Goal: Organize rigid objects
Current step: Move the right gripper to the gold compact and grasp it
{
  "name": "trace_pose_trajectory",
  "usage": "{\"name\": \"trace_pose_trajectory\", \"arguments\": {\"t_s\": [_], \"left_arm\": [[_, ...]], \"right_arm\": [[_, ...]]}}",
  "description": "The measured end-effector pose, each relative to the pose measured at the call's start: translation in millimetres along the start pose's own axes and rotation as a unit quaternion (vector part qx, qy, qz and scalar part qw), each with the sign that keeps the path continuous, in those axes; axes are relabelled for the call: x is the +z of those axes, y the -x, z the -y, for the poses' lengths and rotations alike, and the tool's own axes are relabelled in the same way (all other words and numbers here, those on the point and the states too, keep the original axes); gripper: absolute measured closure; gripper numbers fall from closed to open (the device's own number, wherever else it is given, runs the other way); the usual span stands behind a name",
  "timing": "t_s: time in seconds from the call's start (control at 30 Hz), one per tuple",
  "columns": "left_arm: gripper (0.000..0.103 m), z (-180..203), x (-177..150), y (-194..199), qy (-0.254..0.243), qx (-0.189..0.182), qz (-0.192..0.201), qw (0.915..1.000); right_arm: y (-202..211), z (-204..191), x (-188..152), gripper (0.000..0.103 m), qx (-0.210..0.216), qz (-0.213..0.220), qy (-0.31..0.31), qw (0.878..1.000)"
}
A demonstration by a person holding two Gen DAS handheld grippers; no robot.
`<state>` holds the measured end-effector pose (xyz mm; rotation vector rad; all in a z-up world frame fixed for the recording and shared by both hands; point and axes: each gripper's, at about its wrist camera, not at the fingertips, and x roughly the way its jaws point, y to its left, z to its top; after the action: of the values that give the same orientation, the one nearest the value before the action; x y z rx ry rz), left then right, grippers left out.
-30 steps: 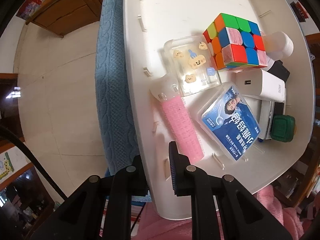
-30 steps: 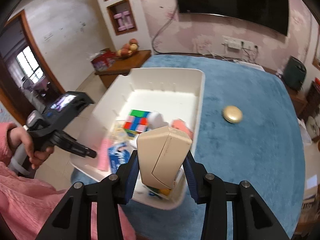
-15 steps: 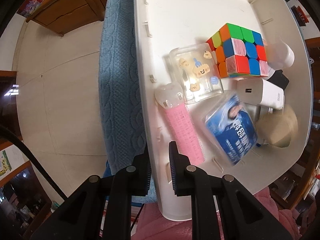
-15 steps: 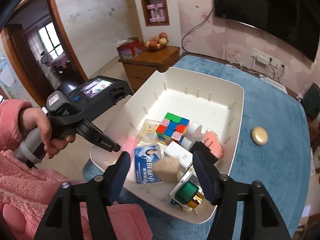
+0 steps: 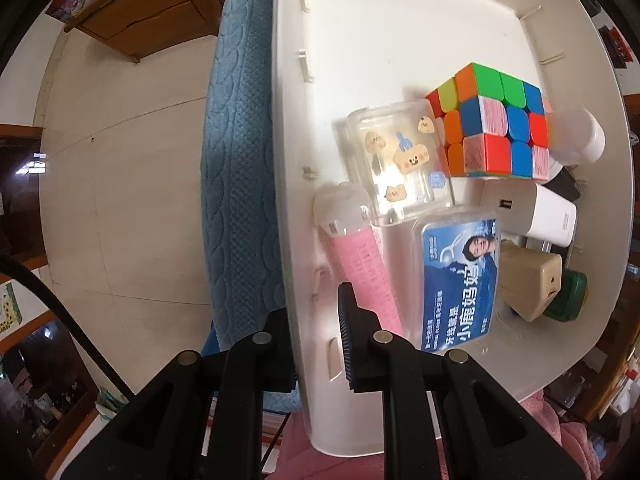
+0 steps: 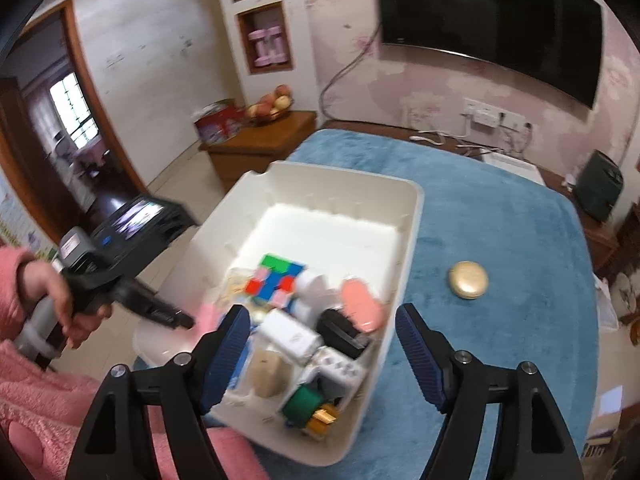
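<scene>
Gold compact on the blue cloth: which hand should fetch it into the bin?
Right. The right gripper has just been opening and is empty, with the gold compact lying free just beyond it. The left gripper is clamped on the white bin wall, probably steadying it.

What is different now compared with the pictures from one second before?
The right gripper let go of the beige box; its jaws have just been opening, with nothing between them now. The box dropped into the white bin, beside the blue packet. The left gripper stays shut on the bin's rim; the gold case stays on the cloth.
</scene>
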<state>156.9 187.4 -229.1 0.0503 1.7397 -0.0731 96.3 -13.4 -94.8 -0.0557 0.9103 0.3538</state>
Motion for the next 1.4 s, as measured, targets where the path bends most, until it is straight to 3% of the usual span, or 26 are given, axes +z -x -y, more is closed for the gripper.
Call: {"name": "trace_pose_trajectory", "arguments": {"t_s": [0.43, 0.73, 1.27, 1.4], "left_arm": [[0.085, -2.9, 8.0, -1.5, 0.056, 0.031, -0.011, 0.9979], [0.085, -4.9, 15.4, -7.1, 0.097, 0.053, -0.016, 0.9938], [0.081, 1.0, 23.4, -14.9, 0.130, 0.086, -0.026, 0.9874], [0.081, 1.0, 22.6, -16.0, 0.131, 0.086, -0.027, 0.9873]], "right_arm": [[-35.1, 94.8, 16.0, 0.022, -0.082, 0.020, -0.052, 0.995], [-88.7, 138.3, 20.6, 0.022, -0.081, 0.016, -0.074, 0.994], [-175.3, 165.2, 8.9, 0.022, -0.093, -0.052, -0.114, 0.988], [-185.6, 160.8, 7.8, 0.032, -0.106, -0.063, -0.096, 0.988]]}}
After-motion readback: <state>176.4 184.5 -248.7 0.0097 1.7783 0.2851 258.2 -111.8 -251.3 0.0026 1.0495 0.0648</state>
